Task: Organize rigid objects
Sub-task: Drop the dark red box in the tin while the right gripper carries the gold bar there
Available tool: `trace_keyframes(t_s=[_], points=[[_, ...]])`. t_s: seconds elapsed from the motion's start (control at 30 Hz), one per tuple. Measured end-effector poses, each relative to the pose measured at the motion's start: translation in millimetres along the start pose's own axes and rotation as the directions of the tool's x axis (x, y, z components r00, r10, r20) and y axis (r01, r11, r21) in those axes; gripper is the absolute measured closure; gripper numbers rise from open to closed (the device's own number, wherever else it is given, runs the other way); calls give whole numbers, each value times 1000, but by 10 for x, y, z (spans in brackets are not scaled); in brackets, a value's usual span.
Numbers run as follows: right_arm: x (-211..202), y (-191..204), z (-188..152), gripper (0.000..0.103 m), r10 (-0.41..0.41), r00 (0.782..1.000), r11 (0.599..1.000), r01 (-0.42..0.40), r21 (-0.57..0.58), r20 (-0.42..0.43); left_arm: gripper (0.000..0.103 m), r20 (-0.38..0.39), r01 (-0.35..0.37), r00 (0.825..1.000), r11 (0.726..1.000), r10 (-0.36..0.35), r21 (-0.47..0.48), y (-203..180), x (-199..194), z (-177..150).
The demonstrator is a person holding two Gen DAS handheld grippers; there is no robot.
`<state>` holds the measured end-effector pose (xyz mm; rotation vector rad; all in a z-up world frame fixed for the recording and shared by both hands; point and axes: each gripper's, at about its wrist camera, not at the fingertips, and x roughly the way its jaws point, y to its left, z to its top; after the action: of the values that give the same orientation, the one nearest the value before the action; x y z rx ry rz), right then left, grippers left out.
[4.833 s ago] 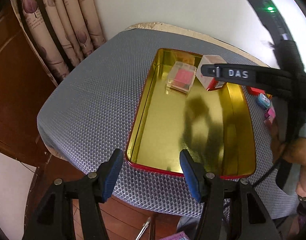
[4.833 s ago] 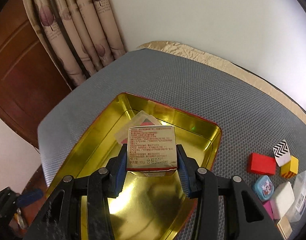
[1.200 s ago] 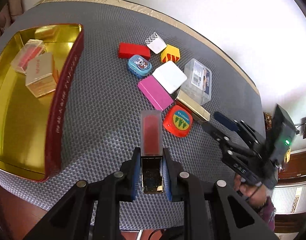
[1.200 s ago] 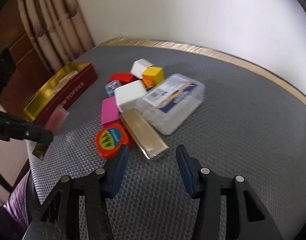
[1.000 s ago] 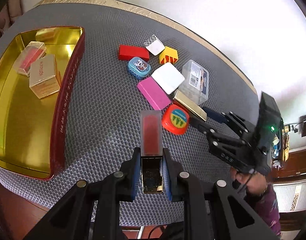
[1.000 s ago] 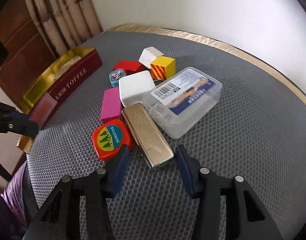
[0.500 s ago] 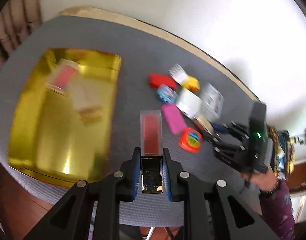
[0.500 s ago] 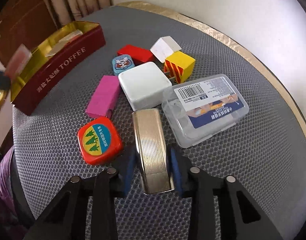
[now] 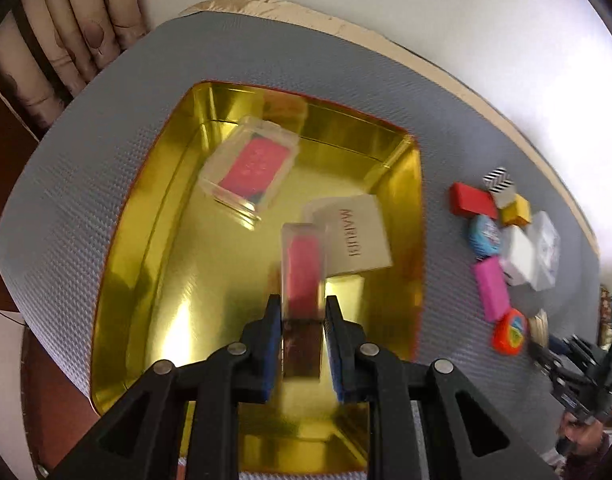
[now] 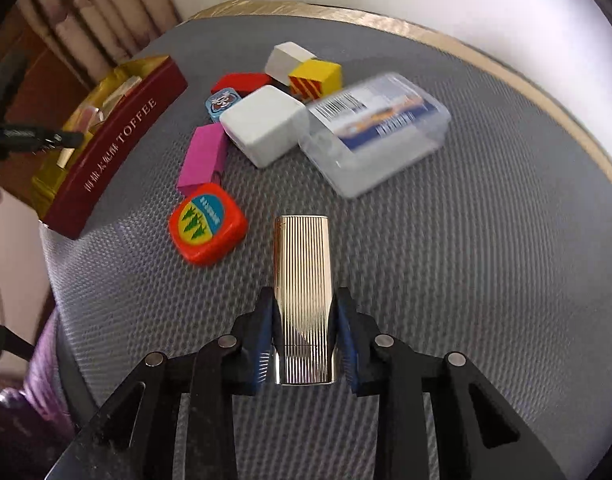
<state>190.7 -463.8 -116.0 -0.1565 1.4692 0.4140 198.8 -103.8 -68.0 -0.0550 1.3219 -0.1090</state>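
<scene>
The left gripper [image 9: 302, 332] is clamped on a clear case with a red insert [image 9: 302, 268], holding it over the middle of the gold tin [image 9: 138, 240]. In the tin a clear box [image 9: 250, 168] lies toward a far corner and a pale carton [image 9: 354, 236] sits by one side wall. The right gripper [image 10: 306, 332] pinches a ribbed gold case [image 10: 302, 276] above the grey mat [image 10: 466, 280], just near of the cluster: orange tape measure [image 10: 206, 224], pink block [image 10: 204, 158], white box [image 10: 264, 124] and clear plastic box [image 10: 378, 128].
</scene>
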Motion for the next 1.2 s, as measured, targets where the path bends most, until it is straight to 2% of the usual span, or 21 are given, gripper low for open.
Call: trace_keyframes(t_s=[0.13,0.23,0.33,0.4,0.63,0.73,0.87,0.97,1.07,1.13,1.2], points=[[-51,-51,-85,75,47,999,996,-47,70,-4,68,5,-83,997,995,83,-54,145,56,42],[-77,-44,-144,75,79,997,991,-78,112,-7,66,25,-79,996,994,81,-76,240,-20,-27],[-116,-119,-215,75,131,991,976,-129,176,0,65,54,-25,998,996,30,-90,299,-175,-180],[-137,-152,-241,75,166,986,962,-164,218,11,65,85,-18,996,995,26,-101,324,-276,-310],[-398,-226,-300,75,297,951,888,-309,342,86,64,197,-47,978,991,72,-128,399,-582,-765],[-556,-182,-275,75,360,925,849,-380,369,123,64,248,-65,964,989,97,-136,448,-708,-882],[-680,291,51,75,419,894,837,-448,315,160,63,348,-150,917,977,195,-151,526,-870,-1019],[-671,830,433,75,468,869,839,-494,228,160,58,377,-206,891,965,253,-163,599,-892,-1070],[-501,1438,841,75,500,856,845,-515,140,130,55,371,-214,890,961,266,-175,723,-863,-1096],[-305,1783,1087,75,504,857,850,-514,116,106,55,360,-192,898,961,254,-199,828,-838,-1107],[-85,1997,1276,75,497,864,856,-503,120,81,55,367,-172,897,959,247,-225,913,-839,-1128]])
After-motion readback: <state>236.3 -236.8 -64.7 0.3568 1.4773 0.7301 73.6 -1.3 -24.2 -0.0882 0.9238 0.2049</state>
